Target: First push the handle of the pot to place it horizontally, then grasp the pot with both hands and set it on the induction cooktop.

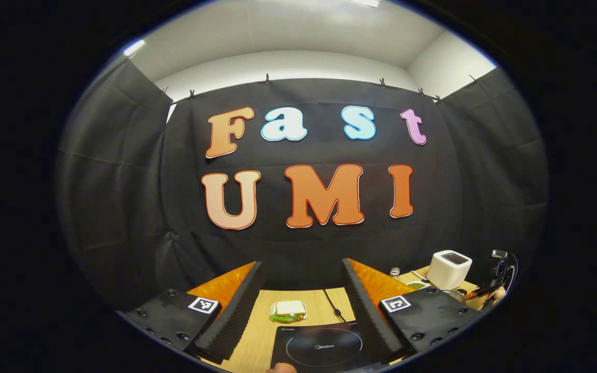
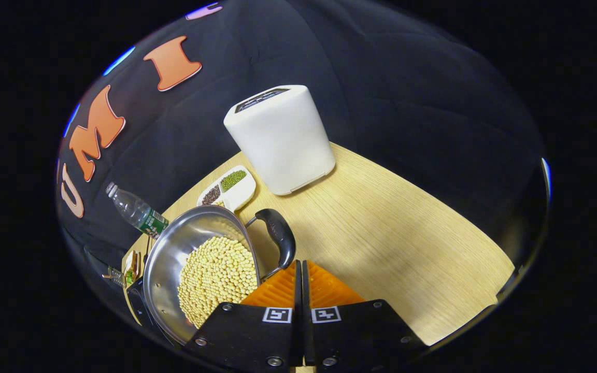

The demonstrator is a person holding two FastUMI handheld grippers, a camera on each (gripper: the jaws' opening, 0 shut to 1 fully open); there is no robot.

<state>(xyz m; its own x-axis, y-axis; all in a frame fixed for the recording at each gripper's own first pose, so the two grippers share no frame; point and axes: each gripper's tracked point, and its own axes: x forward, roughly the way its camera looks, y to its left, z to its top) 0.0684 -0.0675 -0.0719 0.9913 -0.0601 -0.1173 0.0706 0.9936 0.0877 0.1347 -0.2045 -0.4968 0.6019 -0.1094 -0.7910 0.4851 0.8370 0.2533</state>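
Wooden table (image 2: pixel 392 228), one pot (image 2: pixel 174 259), one toaster (image 2: pixel 280 140)

Black cloth (image 1: pixel 122 207) hangs creased from clips along its top edge, walling the booth on three sides behind the wooden table (image 2: pixel 392 228). Above the cloth rise white walls (image 1: pixel 288 65) and a white ceiling, brightly lit.

Lighting: bright, overhead; ceiling strip light (image 1: pixel 133 47) glows in the left gripper view, high and left of the gripper. Desk (image 2: pixel 397 233) evenly lit in the right gripper view; soft shadow under the white appliance (image 2: pixel 280 137) ahead of the gripper. Pot (image 2: pixel 174 259) rim carries mild glare. Focus: sharp centrally. Distortion: strong fisheye bending, with dimming, toward both views' edges.
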